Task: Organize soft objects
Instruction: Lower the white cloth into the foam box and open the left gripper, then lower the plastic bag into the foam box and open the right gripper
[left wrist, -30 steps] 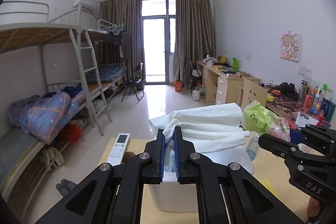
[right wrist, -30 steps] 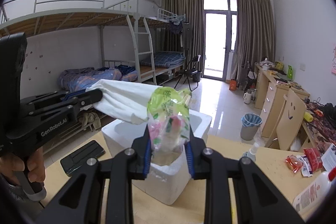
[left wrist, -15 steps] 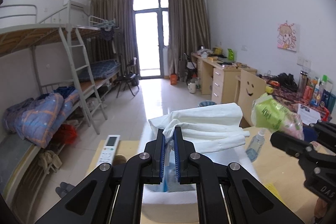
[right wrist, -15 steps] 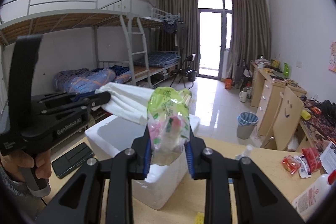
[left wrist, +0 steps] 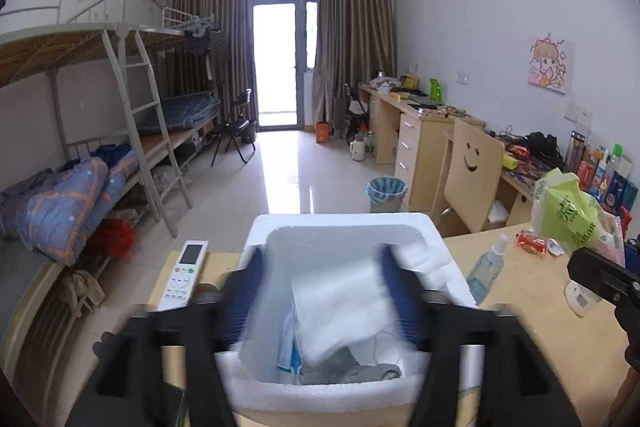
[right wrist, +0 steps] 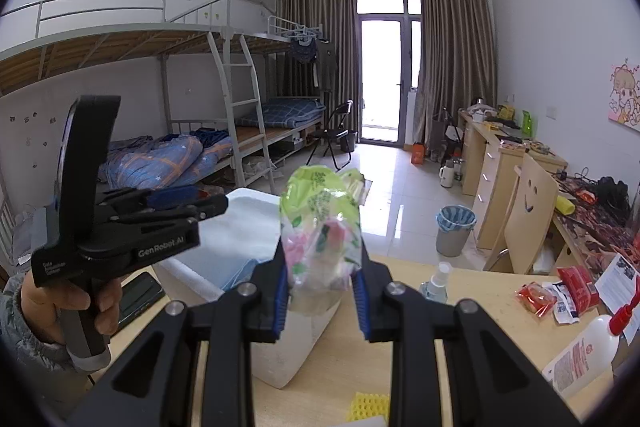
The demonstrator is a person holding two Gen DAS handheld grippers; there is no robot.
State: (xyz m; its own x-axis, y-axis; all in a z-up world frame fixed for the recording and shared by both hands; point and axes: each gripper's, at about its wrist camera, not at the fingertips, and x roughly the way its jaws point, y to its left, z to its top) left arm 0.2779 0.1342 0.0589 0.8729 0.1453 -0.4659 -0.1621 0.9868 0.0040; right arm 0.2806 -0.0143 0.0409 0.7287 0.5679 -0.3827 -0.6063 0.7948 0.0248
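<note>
Over wooden desk [right wrist: 472, 311], left tool [left wrist: 320, 291] gapes above foam box [left wrist: 344, 227]; right tool [right wrist: 320, 301] pinches crinkly bag [right wrist: 320, 223].

Sprung wide apart, the left gripper [left wrist: 320, 291], releasing the white cloth [left wrist: 344, 311] (blurred) down into the foam box [left wrist: 348, 223], no longer clamped.

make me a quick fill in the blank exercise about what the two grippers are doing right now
1. The left gripper has its jaws ____ over the foam box.
2. The white cloth is inside the ____.
3. The right gripper is clamped on a ____ packet.
4. A spray bottle stands on the ____.

Answers: open; box; green; table
</note>
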